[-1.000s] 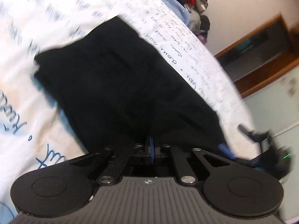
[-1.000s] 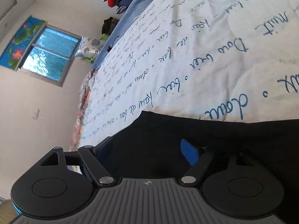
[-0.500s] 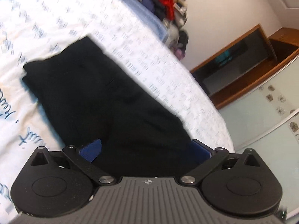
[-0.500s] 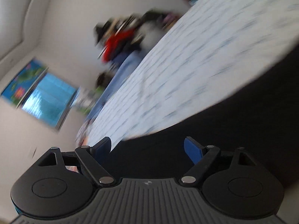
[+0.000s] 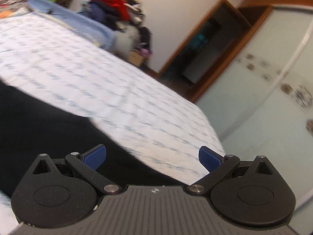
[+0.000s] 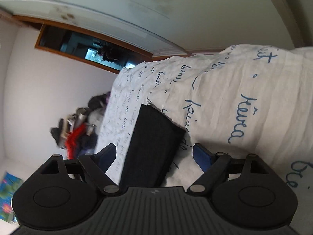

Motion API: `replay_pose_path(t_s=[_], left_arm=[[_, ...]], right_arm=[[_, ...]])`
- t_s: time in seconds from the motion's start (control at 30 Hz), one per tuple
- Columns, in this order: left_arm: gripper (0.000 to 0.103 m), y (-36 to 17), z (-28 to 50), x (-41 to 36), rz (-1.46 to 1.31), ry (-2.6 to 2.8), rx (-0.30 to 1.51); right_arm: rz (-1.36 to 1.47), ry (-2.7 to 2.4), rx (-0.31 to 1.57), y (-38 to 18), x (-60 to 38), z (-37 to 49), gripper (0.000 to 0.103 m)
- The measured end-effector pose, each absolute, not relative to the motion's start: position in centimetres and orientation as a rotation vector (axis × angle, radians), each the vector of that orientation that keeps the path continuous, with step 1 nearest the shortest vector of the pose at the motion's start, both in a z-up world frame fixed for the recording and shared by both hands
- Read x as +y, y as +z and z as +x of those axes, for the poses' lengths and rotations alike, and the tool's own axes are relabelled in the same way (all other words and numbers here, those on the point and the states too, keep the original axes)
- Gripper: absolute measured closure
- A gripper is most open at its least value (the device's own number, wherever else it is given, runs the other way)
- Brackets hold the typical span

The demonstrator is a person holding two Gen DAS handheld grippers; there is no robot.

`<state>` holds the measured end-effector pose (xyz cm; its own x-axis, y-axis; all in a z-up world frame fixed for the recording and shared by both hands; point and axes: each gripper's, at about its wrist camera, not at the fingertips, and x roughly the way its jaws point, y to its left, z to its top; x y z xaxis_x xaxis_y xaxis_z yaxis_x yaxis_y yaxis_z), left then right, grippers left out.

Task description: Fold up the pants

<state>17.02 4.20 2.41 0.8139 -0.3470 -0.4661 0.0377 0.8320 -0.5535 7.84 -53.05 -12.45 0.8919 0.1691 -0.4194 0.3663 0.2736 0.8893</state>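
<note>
Black pants (image 6: 152,145) are lying folded on my white bedsheet (image 6: 225,98) (the one with blue handwriting). My right gripper (image 6: 154,156) hangs above them, rolled sideways, spread wide, holding nothing. My left gripper (image 5: 152,156) is likewise wide apart and empty over the pants' (image 5: 49,129) edge.

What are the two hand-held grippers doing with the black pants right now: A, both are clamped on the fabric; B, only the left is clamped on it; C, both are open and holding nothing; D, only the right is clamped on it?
C: the left hand-held gripper and right hand-held gripper both show spread jaws with nothing between them, and the black pants lie on the printed bedsheet.
</note>
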Motion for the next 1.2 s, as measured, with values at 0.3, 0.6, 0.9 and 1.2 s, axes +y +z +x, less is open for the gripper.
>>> replay_pose_path(t_s=[0.3, 0.6, 0.9, 1.2], left_arm=[[0.001, 0.3, 18.2, -7.4, -0.448, -0.422, 0.724], [0.001, -0.9, 18.6, -9.8, -0.440, -0.410, 0.772], [0.001, -0.8, 19.5, -12.1, -0.408, -0.431, 0.794], [0.001, -0.5, 21.4, -17.7, -0.370, -0.570, 0.833]], right_arm=[[1.315, -0.077, 0.416, -14.4, -53.7, 8.6, 0.031], [1.449, -0.098, 0.540, -13.7, -55.2, 7.7, 0.034], [1.347, -0.057, 0.522, -14.4, -54.5, 10.9, 0.066], [1.201, -0.110, 0.524, -14.9, -53.0, 11.1, 0.094]])
